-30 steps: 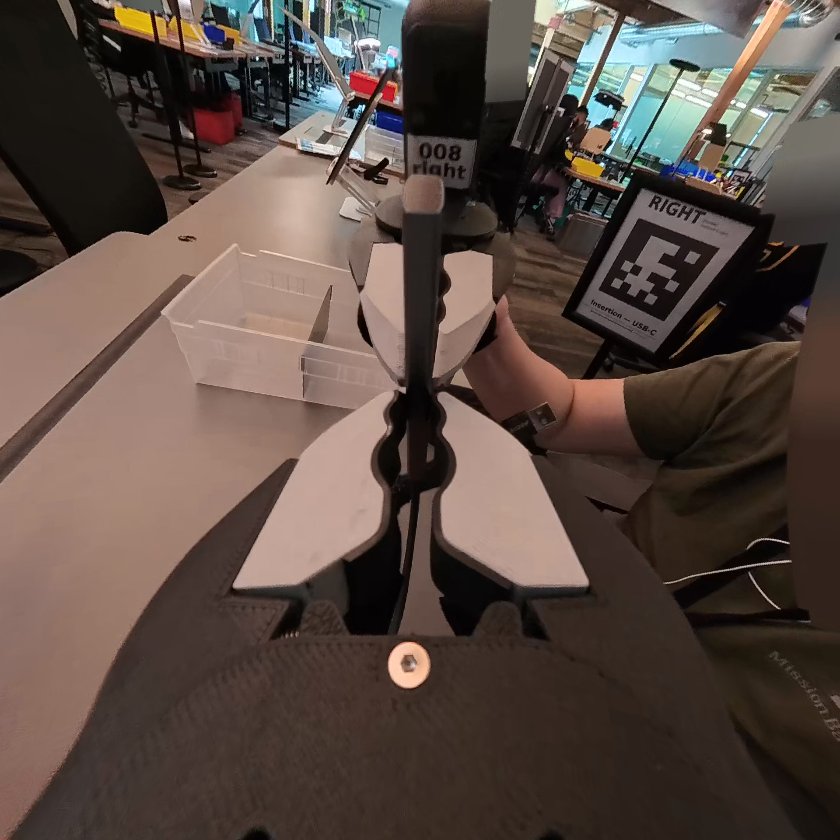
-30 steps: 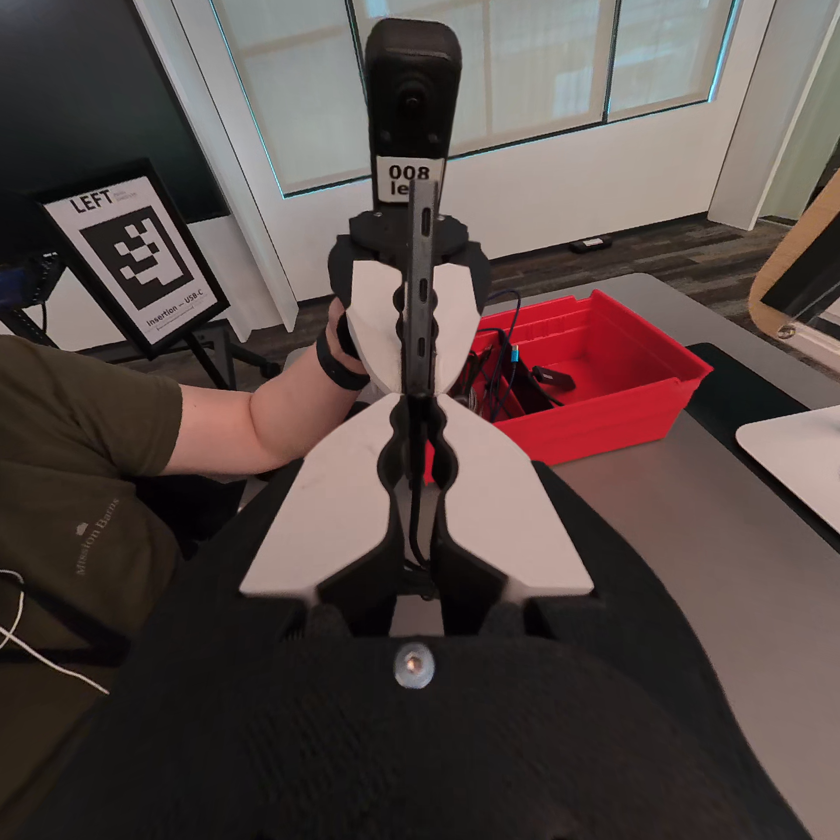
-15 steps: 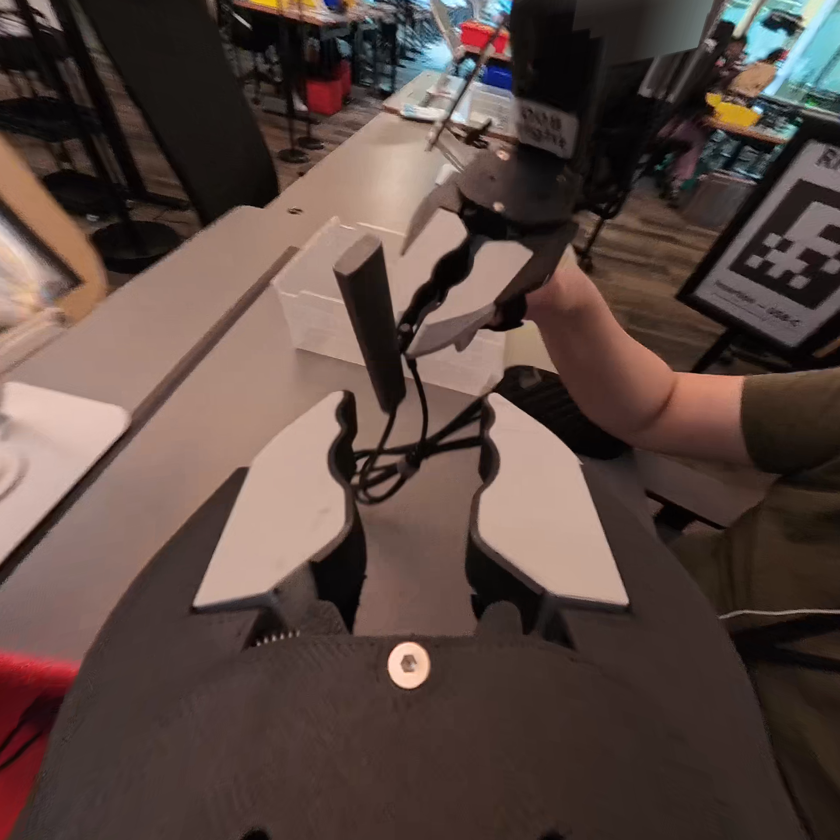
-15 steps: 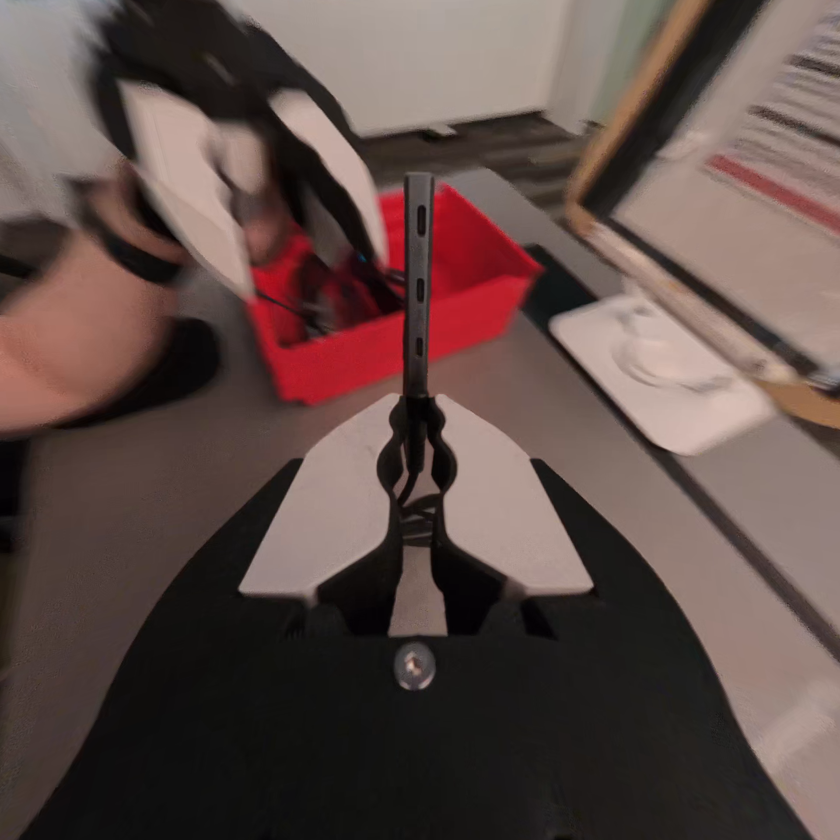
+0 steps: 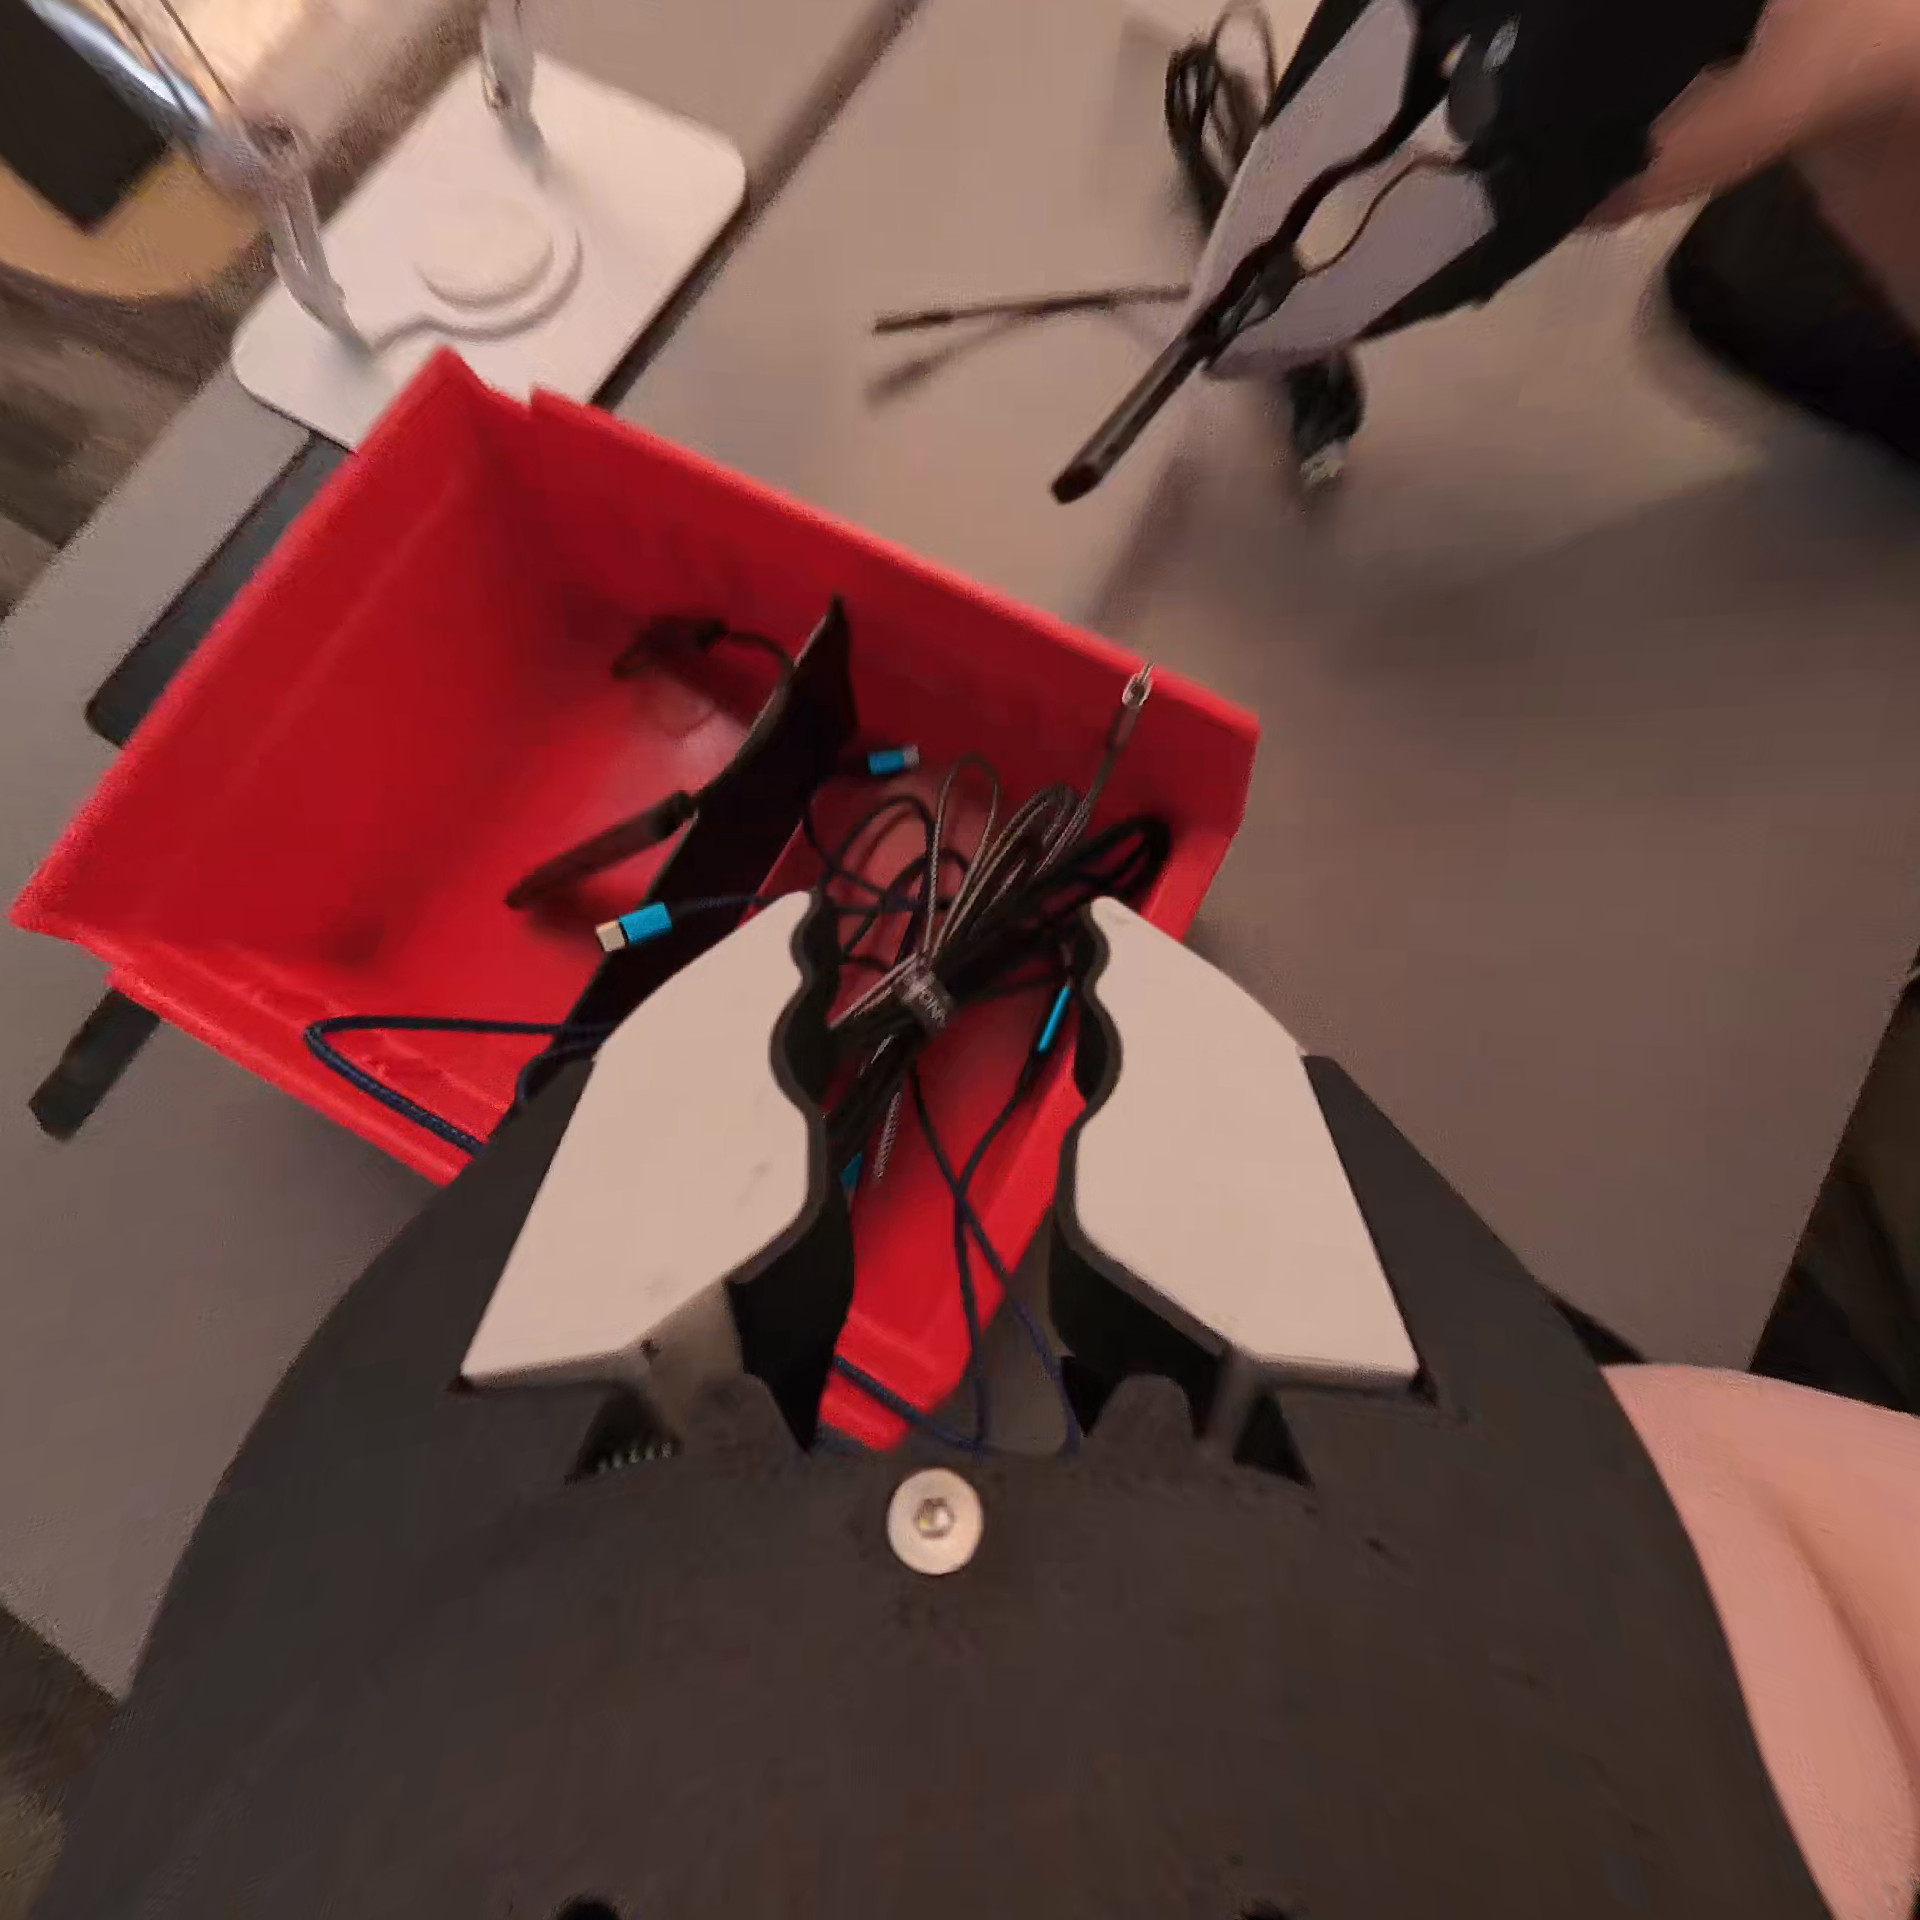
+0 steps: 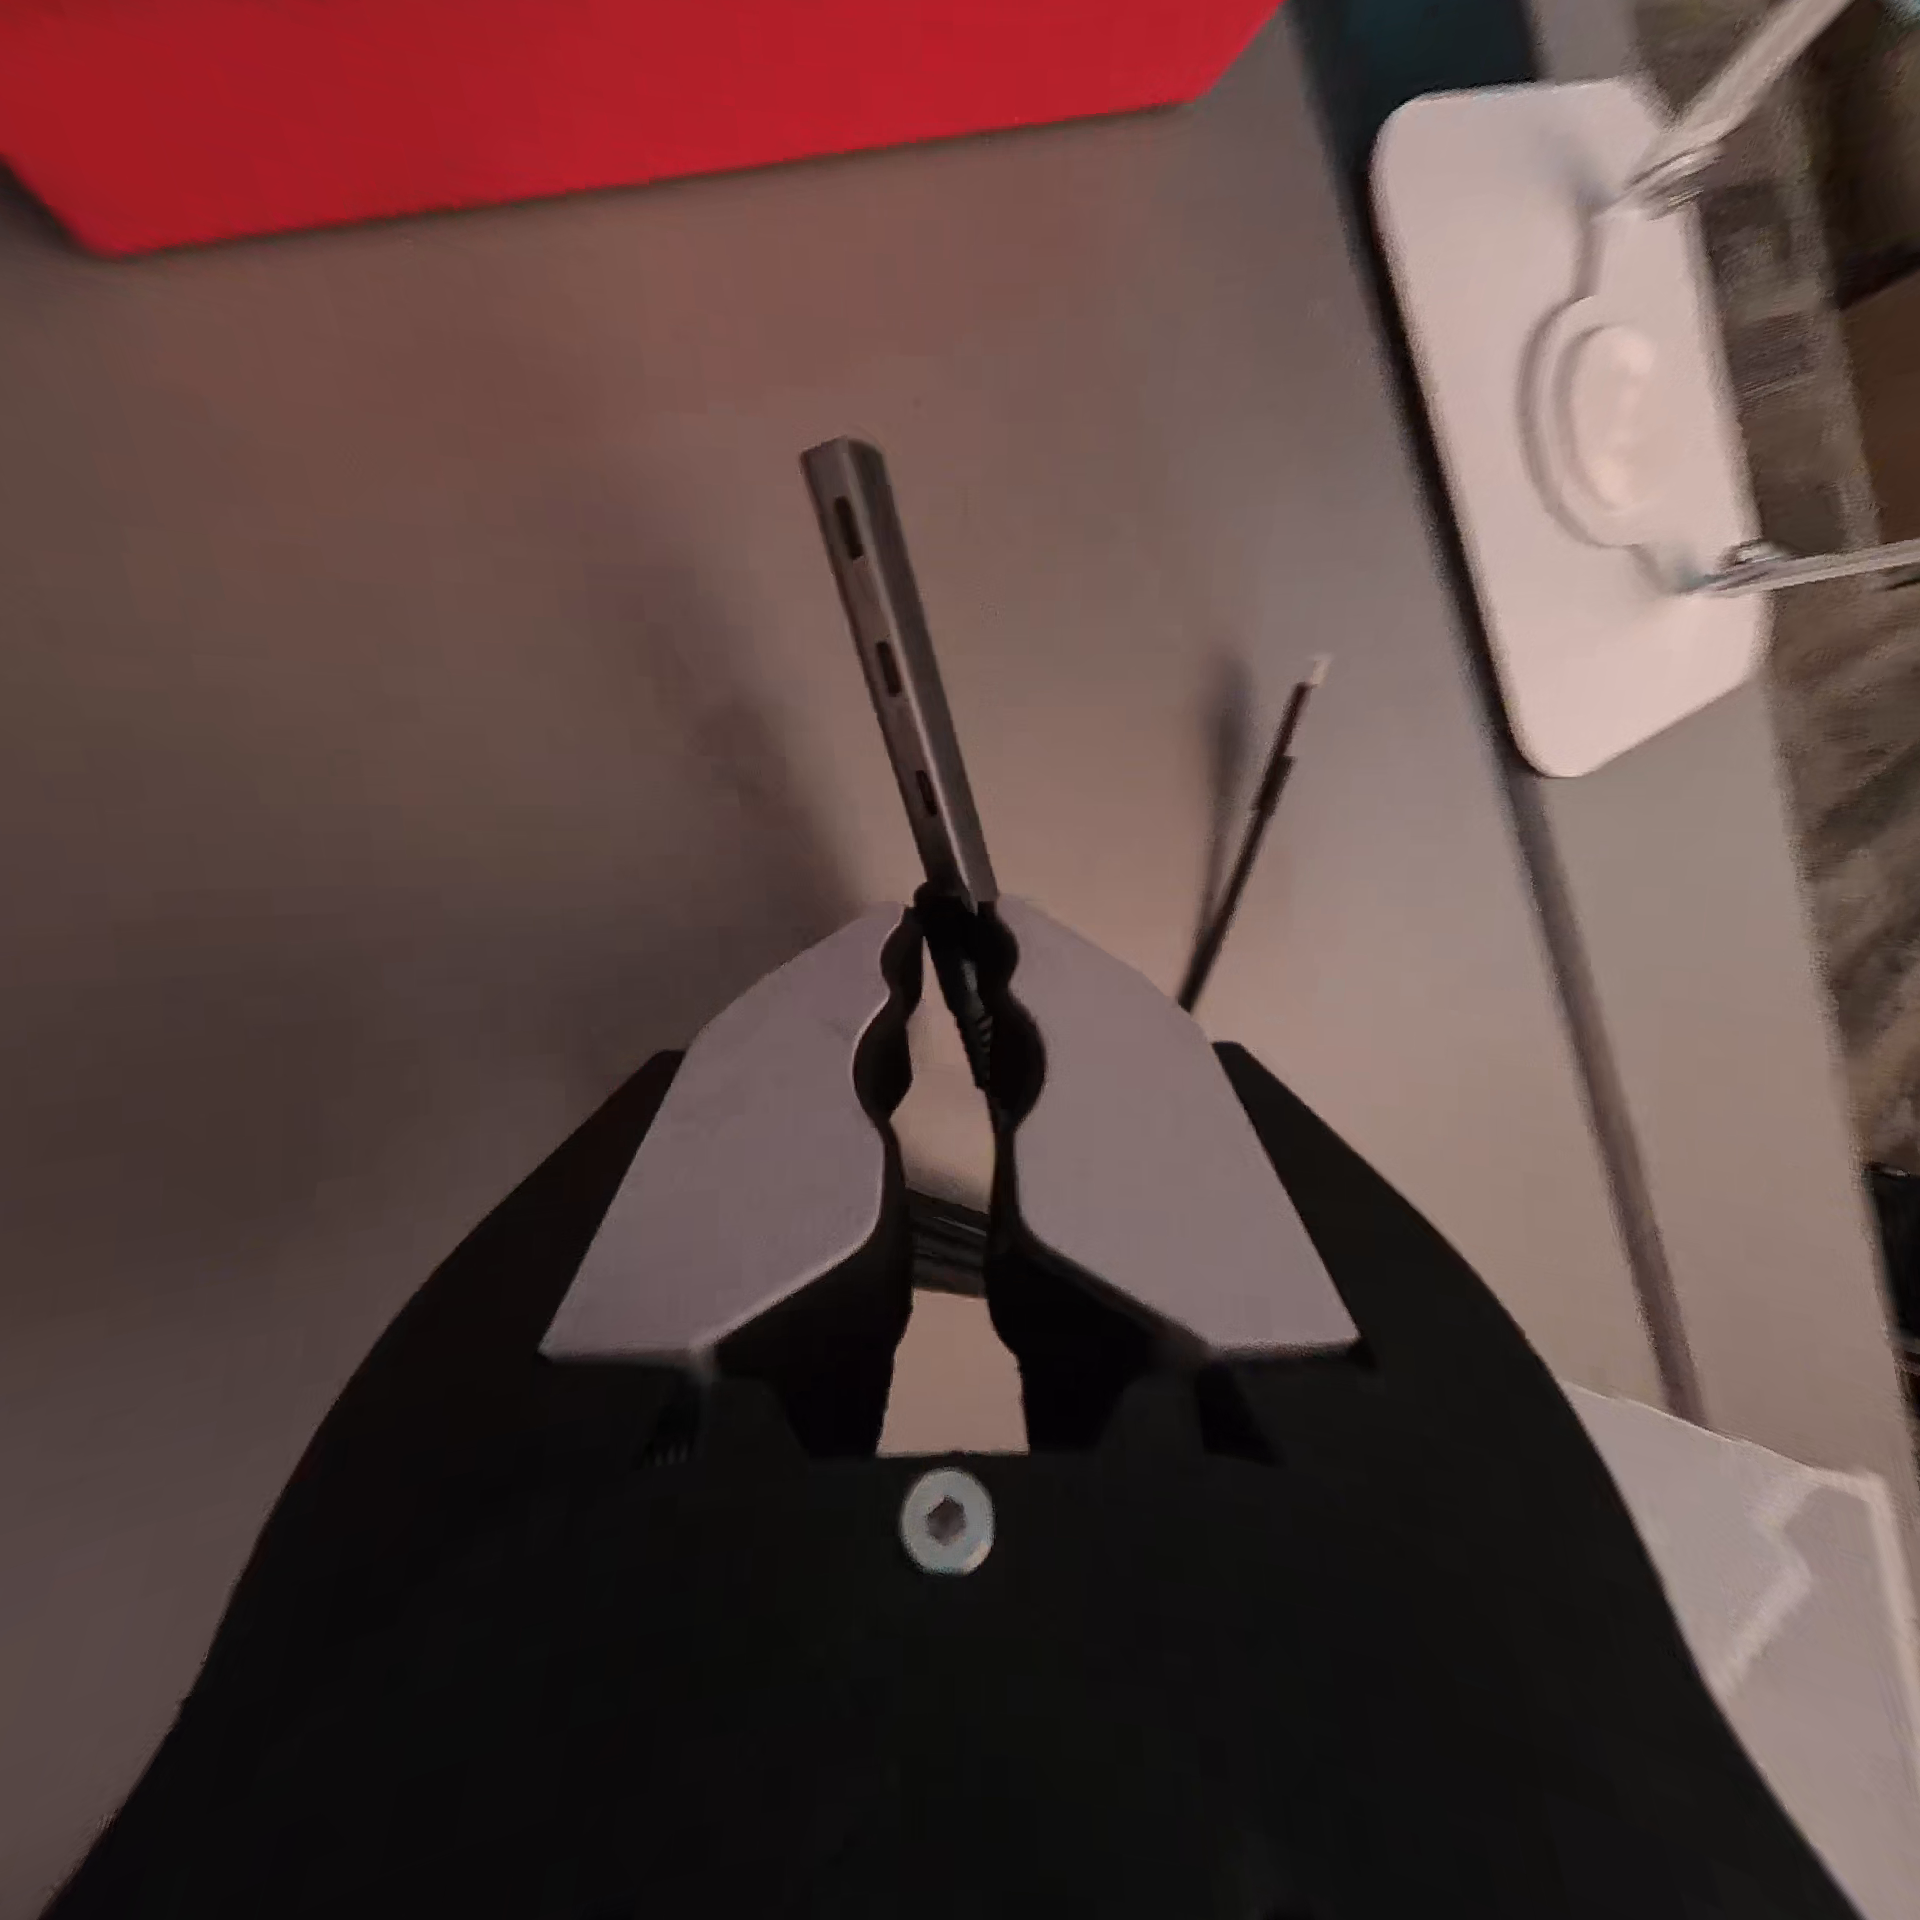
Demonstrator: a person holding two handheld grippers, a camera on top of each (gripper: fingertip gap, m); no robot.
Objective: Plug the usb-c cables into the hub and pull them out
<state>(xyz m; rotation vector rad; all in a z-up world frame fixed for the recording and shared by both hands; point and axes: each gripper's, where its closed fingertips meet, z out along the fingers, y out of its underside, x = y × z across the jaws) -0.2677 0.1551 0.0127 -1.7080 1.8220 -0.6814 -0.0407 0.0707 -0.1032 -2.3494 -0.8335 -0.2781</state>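
Observation:
My left gripper (image 5: 951, 920) is open and empty, low over the near right corner of a red bin (image 5: 312, 644). A strapped bundle of dark braided cables (image 5: 935, 997) lies between its fingers, not pinched. Blue-tipped cable ends (image 5: 634, 925) lie beside it. My right gripper (image 6: 951, 909) is shut on the cable end of a slim grey hub (image 6: 899, 675), which sticks out forward above the table, its port side facing me. In the left wrist view the right gripper (image 5: 1216, 332) and the hub (image 5: 1132, 416) are at the upper right, beyond the bin.
A black divider (image 5: 769, 748) stands inside the bin. A white stand base (image 5: 499, 239) sits behind the bin and shows at the right of the right wrist view (image 6: 1558, 416). A loose cable end (image 6: 1257, 810) lies on the grey table. The red bin's wall (image 6: 623, 104) is ahead. Left tips to right tips: about 30 centimeters.
Both grippers held the hub a second ago. My left gripper has let go, opened and swung over the red bin. My right gripper kept the hub and tipped it down toward the table.

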